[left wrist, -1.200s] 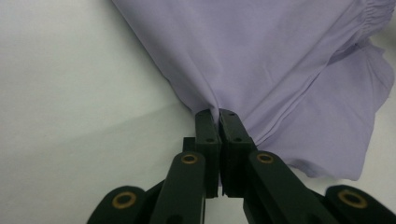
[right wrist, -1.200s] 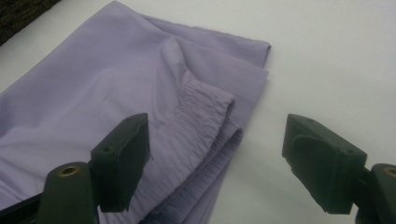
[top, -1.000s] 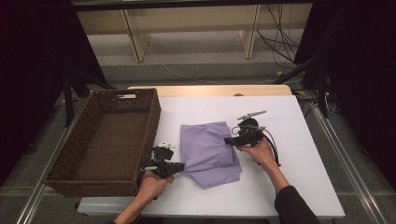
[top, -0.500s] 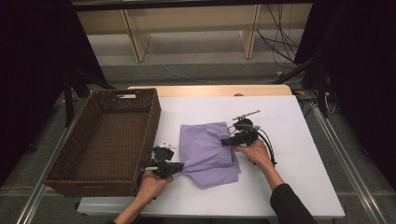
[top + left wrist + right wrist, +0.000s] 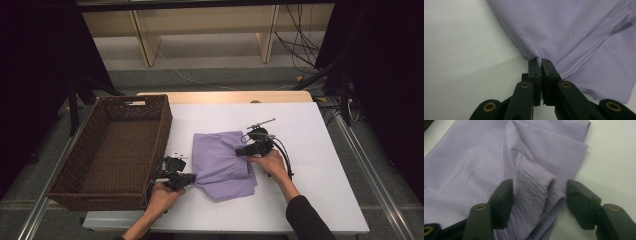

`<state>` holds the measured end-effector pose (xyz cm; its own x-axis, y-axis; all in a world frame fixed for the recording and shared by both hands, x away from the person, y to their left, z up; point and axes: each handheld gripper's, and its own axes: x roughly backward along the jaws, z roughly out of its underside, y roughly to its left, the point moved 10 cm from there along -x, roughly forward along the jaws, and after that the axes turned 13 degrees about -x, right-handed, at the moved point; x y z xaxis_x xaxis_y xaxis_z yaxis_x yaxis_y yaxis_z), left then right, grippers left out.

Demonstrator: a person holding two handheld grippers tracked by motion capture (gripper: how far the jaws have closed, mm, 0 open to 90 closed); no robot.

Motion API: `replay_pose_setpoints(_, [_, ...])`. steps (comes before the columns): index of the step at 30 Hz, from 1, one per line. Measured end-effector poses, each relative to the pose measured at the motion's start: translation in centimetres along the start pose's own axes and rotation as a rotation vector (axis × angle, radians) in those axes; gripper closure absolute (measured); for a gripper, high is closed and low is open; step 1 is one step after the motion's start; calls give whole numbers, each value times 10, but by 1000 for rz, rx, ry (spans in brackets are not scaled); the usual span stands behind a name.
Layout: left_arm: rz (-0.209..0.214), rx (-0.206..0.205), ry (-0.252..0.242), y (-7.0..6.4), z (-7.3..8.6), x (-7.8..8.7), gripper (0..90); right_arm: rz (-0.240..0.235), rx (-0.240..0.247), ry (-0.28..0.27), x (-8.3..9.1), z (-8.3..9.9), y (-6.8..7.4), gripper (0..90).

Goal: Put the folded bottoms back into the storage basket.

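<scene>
A folded lilac garment (image 5: 220, 162) lies on the white table (image 5: 320, 150), right of a wicker basket. My left gripper (image 5: 192, 178) is at the garment's near left corner, and in the left gripper view it (image 5: 541, 61) is shut on a pinch of the lilac cloth (image 5: 574, 32). My right gripper (image 5: 242, 151) is at the garment's right side. In the right gripper view it (image 5: 539, 188) stands open, its jaws on either side of the gathered elastic edge (image 5: 536, 187) of the garment.
A dark brown wicker basket (image 5: 75, 185), with nothing in it, stands on the table's left side, close to my left hand. Bare white table lies right of the garment. Beyond the far edge are wooden shelf legs (image 5: 145, 45) and cables (image 5: 295, 40).
The right gripper has slid slightly left along the garment's right edge. The left gripper has stayed at the near left corner, still holding the cloth.
</scene>
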<state>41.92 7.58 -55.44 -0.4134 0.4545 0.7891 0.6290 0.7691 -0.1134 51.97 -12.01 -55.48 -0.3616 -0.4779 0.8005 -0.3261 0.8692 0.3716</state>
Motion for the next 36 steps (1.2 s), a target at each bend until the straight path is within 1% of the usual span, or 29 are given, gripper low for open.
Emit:
replay_pose_setpoints(1, [1, 1, -1, 0, 0, 0, 869, 0, -1, 0, 0, 0, 0, 458])
replay_pose_setpoints(2, [2, 2, -2, 0, 0, 0, 869, 0, -1, 0, 0, 0, 0, 458])
replay_pose_setpoints(3, [4, 3, -4, 0, -1, 0, 869, 1, -8, -5, -1, -1, 0, 505])
replay_pose_setpoints(5, [5, 2, -5, -1, -1, 0, 869, 5, -14, -9, -2, -2, 0, 542])
replay_pose_setpoints(6, [5, 2, -5, -1, -1, 0, 869, 5, -14, -9, -2, -2, 0, 542])
replay_pose_setpoints(7, [5, 3, -6, -1, -1, 0, 869, 1, -16, -10, -2, -2, -1, 600])
replay_pose_setpoints(8, [6, 4, -8, -1, -1, 0, 870, -9, -20, -12, -2, -2, -1, 617])
replay_pose_setpoints(10, [6, 4, -9, -1, -2, 0, 870, -32, -44, -7, -2, -2, -1, 679])
replay_pose_setpoints(12, [6, 3, -10, -1, -2, 0, 870, -78, -80, -7, -2, -1, 0, 748])
replay_pose_setpoints(13, [5, 0, -11, -1, -2, 0, 870, -82, -78, -9, -2, -1, 1, 762])
replay_pose_setpoints(14, [5, 0, -11, -1, -2, 0, 870, -82, -78, -9, -2, -1, 1, 762])
replay_pose_setpoints(15, [5, -2, -13, -1, -2, 0, 871, -69, -63, -11, -2, -2, 3, 780])
replay_pose_setpoints(17, [5, 0, -19, -1, -3, 1, 872, -63, -57, -15, -1, -2, 3, 787])
replay_pose_setpoints(19, [6, -3, -25, -2, -5, 3, 873, -69, -68, -14, 0, -2, 3, 790])
replay_pose_setpoints(22, [7, -4, -35, -3, -7, 5, 874, -66, -61, -27, 1, -4, 4, 792])
replay_pose_setpoints(24, [11, -4, -50, -3, -11, 9, 874, -66, -60, -37, 3, -5, 5, 794])
replay_pose_setpoints(28, [15, -6, -59, -4, -13, 13, 875, -70, -64, -49, 7, -7, 6, 796])
replay_pose_setpoints(31, [22, -8, -72, -6, -17, 17, 875, -87, -64, -70, 14, -11, 9, 797])
replay_pose_setpoints(34, [26, -10, -78, -8, -19, 19, 875, -91, -60, -81, 19, -13, 11, 797])
replay_pose_setpoints(35, [30, -11, -89, -10, -21, 22, 875, -96, -58, -96, 24, -15, 13, 798])
replay_pose_setpoints(36, [30, -11, -89, -10, -21, 22, 875, -99, -56, -98, 26, -15, 14, 798])
